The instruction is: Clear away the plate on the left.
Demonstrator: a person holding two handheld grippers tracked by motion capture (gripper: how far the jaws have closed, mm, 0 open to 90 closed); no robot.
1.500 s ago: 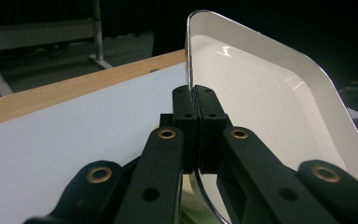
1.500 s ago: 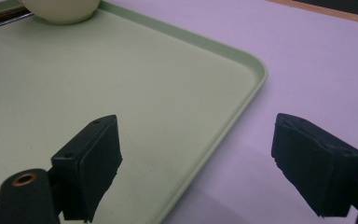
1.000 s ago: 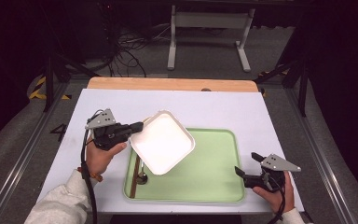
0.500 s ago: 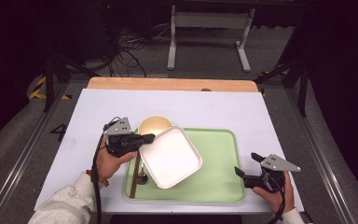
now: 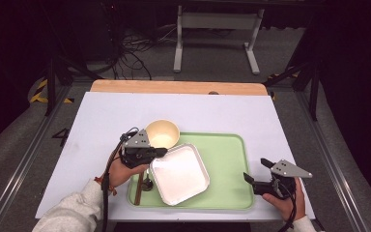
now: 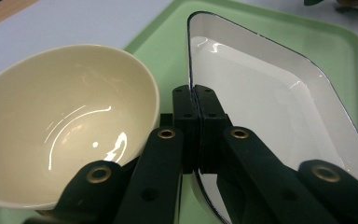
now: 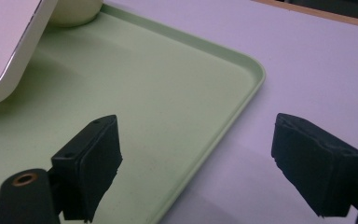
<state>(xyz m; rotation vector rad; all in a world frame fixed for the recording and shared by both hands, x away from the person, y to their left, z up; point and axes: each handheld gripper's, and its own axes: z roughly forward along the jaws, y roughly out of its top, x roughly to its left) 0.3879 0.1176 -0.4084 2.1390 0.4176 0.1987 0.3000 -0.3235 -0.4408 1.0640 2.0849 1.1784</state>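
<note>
Already the white dish (image 5: 179, 174) sits low over the green tray (image 5: 227, 159), lower centre of the high view, its rim pinched between the closed jaws of the left gripper (image 5: 160, 152); whether its far edge touches the tray I cannot tell. At lower right the right gripper (image 5: 246, 177) rests by the tray's edge, jaws wide apart and empty. Farther up, the cream bowl (image 5: 163, 134) stands at the tray's upper left corner. Likely left: settling the dish flat and letting go.
</note>
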